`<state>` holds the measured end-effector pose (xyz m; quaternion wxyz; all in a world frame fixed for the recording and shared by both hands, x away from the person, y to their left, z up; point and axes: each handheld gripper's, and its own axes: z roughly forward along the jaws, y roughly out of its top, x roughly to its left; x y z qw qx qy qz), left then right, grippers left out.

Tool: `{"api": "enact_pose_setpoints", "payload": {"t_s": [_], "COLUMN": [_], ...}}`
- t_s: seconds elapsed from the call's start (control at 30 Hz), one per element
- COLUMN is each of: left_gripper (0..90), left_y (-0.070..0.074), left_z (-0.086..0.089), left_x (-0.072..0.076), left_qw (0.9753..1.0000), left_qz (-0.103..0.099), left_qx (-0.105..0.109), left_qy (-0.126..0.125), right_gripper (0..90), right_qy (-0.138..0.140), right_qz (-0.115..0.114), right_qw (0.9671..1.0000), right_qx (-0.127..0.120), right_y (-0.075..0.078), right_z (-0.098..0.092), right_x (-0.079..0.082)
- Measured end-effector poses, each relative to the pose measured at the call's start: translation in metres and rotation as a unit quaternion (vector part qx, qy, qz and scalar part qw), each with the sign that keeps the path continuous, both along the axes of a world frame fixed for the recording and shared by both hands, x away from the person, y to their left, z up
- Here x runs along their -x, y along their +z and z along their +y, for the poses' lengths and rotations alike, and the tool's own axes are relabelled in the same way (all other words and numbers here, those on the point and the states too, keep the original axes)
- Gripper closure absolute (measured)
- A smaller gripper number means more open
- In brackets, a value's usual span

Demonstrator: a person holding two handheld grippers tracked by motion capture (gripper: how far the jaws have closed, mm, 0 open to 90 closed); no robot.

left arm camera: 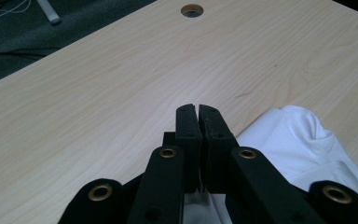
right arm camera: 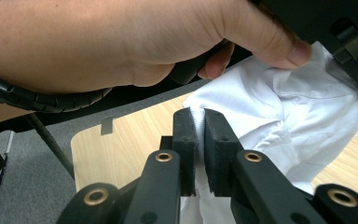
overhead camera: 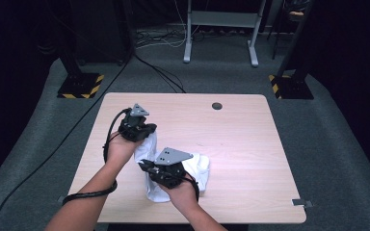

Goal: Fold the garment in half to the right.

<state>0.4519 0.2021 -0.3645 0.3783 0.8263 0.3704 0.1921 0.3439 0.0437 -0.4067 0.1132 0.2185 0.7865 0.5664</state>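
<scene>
A crumpled white cloth (overhead camera: pixel 198 168) lies near the front middle of the wooden table (overhead camera: pixel 231 130), with part of it lifted. My left gripper (overhead camera: pixel 144 134) is shut on an upper fold of the white cloth (left arm camera: pixel 298 144), a thin strip of fabric pinched between its jaws (left arm camera: pixel 198 116). My right gripper (overhead camera: pixel 147 166) is shut on another edge of the white cloth (right arm camera: pixel 261 112), fabric showing between its jaws (right arm camera: pixel 199 122). In the right gripper view the person's left hand (right arm camera: pixel 135 42) and the left gripper's body (right arm camera: pixel 345 32) sit just above the cloth.
A round cable hole (overhead camera: pixel 217 106) sits at the table's far edge. A tape mark (overhead camera: pixel 302 202) is at the front right corner. Grey carpet, stand bases (overhead camera: pixel 81 85) and a desk frame (overhead camera: pixel 220 36) lie beyond. Cables (overhead camera: pixel 89 193) trail from the grippers.
</scene>
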Motion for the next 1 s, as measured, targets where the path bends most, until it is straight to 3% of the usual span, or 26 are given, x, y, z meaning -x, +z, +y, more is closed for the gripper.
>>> {"api": "enact_pose_setpoints", "payload": {"t_s": [1.0], "left_gripper": [87.7], "left_y": [-0.02], "left_z": [-0.037], "left_x": [-0.006], "left_qw": [0.9996], "left_qz": [0.012], "left_qx": [0.004], "left_qy": [-0.023], "right_gripper": [84.3], "right_qy": [-0.038], "right_qz": [-0.011], "right_qw": [0.999], "right_qx": [0.022], "right_y": [-0.011], "right_z": [-0.029], "right_x": [0.01]}}
